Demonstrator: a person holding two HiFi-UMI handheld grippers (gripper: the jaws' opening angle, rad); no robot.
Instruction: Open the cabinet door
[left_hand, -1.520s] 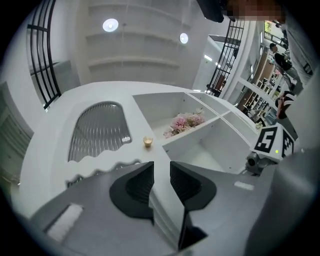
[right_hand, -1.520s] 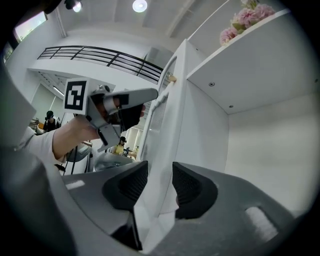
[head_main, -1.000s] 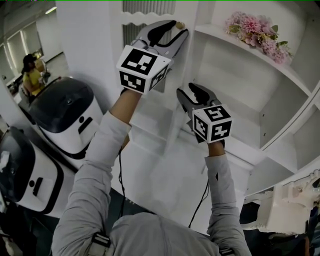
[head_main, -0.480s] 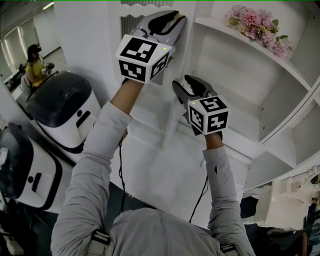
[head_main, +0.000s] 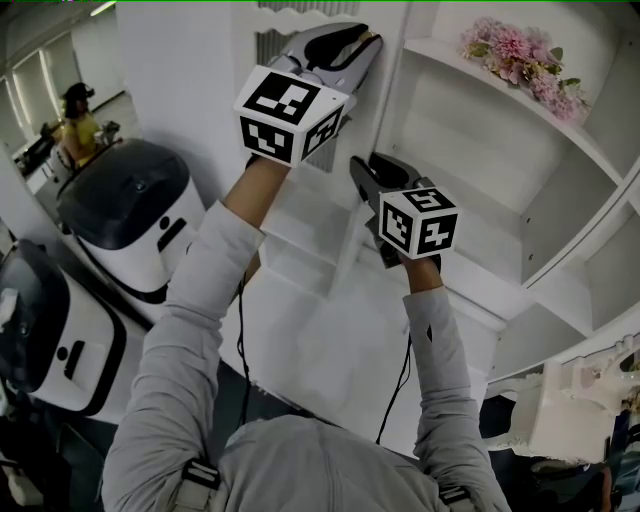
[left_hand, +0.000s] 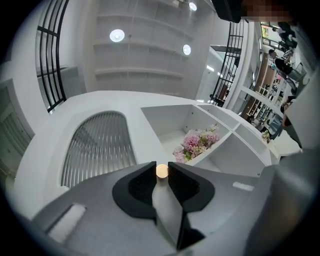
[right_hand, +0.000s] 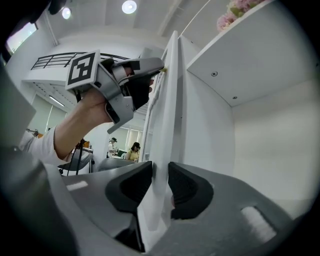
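Observation:
The white cabinet door (head_main: 352, 235) stands ajar, edge-on to me, its ribbed panel (head_main: 264, 45) facing left. My left gripper (head_main: 365, 42) is high up, shut on the door's small round knob (left_hand: 161, 170), which sits between the pad tips, with the door's edge (left_hand: 169, 212) running back between the jaws. My right gripper (head_main: 362, 172) is lower on the same edge. Its jaws are closing, and both pads lie against the door's edge (right_hand: 161, 165). The right gripper view also shows the left gripper (right_hand: 158, 69) above on the door.
Open white shelves (head_main: 470, 150) lie to the right of the door, with pink flowers (head_main: 520, 55) on the top one. Two white-and-black machines (head_main: 130, 220) stand at the left. A person in yellow (head_main: 78, 125) is far back left.
The left jaws closed on the knob first. The right jaws, wide around the door's edge until half a second ago, now clamp it. Both hands have hardly moved.

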